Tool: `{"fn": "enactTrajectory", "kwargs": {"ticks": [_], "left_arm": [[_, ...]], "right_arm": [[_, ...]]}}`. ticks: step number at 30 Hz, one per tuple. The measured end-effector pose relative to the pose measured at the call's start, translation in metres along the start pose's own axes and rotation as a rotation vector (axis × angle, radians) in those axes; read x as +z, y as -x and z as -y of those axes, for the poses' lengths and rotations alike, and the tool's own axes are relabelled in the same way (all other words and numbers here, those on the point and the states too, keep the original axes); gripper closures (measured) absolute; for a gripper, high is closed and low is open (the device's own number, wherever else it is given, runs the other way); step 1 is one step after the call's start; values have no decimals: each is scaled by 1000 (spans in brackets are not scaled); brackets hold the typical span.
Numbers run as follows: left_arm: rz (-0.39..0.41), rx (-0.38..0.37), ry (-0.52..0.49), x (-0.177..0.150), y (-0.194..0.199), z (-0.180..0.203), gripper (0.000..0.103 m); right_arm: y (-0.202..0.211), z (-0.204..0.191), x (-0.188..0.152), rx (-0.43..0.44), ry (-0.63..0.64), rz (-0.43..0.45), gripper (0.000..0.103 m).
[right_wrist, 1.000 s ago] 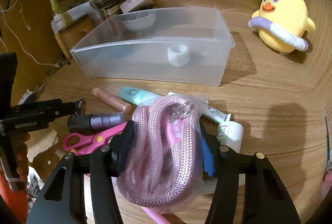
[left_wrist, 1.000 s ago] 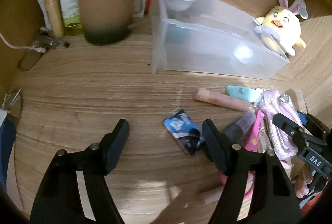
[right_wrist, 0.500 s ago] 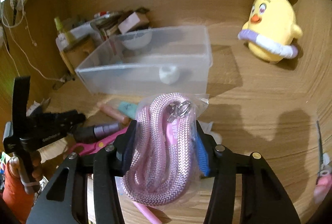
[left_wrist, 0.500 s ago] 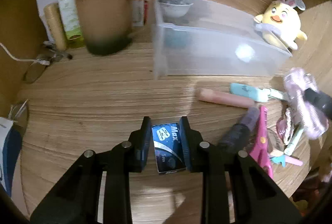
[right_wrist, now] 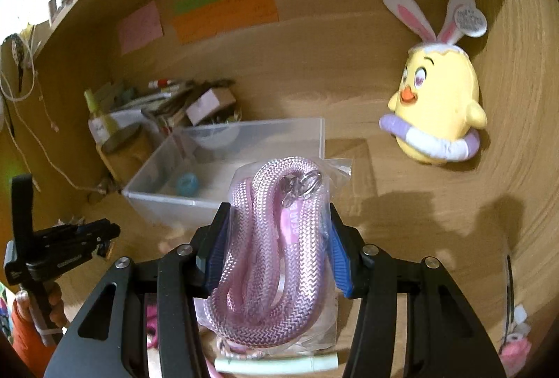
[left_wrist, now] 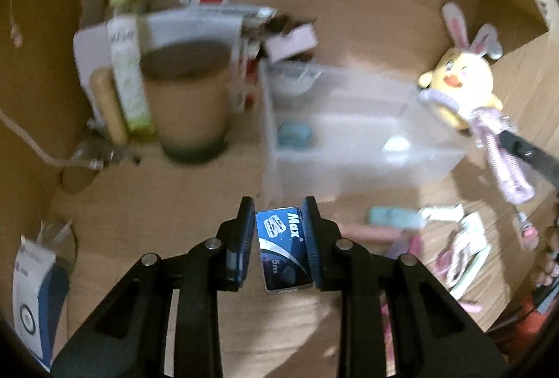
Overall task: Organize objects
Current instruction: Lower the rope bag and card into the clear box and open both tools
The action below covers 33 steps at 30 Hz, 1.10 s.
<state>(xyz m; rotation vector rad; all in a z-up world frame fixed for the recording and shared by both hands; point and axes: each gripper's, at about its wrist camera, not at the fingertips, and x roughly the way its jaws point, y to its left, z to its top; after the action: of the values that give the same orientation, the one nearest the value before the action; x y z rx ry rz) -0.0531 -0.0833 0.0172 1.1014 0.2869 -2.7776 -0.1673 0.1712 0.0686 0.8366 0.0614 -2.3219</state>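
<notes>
My left gripper [left_wrist: 279, 213] is shut on a small blue "Max" box [left_wrist: 283, 252] and holds it above the wooden desk, in front of the clear plastic bin [left_wrist: 349, 140]. My right gripper [right_wrist: 279, 220] is shut on a bagged pink rope [right_wrist: 272, 245], lifted above the desk and near the bin [right_wrist: 223, 168]. The rope also shows in the left wrist view [left_wrist: 503, 157] at the right. A blue round item [right_wrist: 187, 184] lies inside the bin.
A yellow chick plush [right_wrist: 436, 112] stands right of the bin. A brown cup [left_wrist: 188, 105], a green tube [left_wrist: 127, 73] and stacked papers sit at the back left. Loose tubes and a pink item [left_wrist: 394, 220] lie on the desk right of my left gripper.
My left gripper shut on the blue box and lifted it. My right gripper raised the pink rope off the pile toward the bin.
</notes>
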Motion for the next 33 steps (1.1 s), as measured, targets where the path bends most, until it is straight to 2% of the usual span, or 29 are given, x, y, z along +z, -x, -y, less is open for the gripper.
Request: {"fn": "enactTrajectory", "kwargs": {"ticks": [6, 9, 18, 26, 30, 33], "left_arm": [[70, -64, -47, 30, 11, 18, 76], [79, -95, -63, 45, 6, 26, 76], [-28, -127, -77, 68, -43, 34, 76], [-71, -125, -71, 75, -74, 35, 76], [-101, -111, -81, 76, -89, 38, 76], [-120, -114, -83, 73, -94, 40, 76]], "right_arm": [[-10, -5, 22, -2, 21, 17, 56], [-18, -9, 31, -7, 43, 20, 56], [-63, -36, 45, -48, 177, 17, 56], [-117, -39, 43, -48, 204, -89, 56], [-131, -41, 37, -36, 211, -138, 56], [-131, -45, 35, -36, 225, -137, 56]]}}
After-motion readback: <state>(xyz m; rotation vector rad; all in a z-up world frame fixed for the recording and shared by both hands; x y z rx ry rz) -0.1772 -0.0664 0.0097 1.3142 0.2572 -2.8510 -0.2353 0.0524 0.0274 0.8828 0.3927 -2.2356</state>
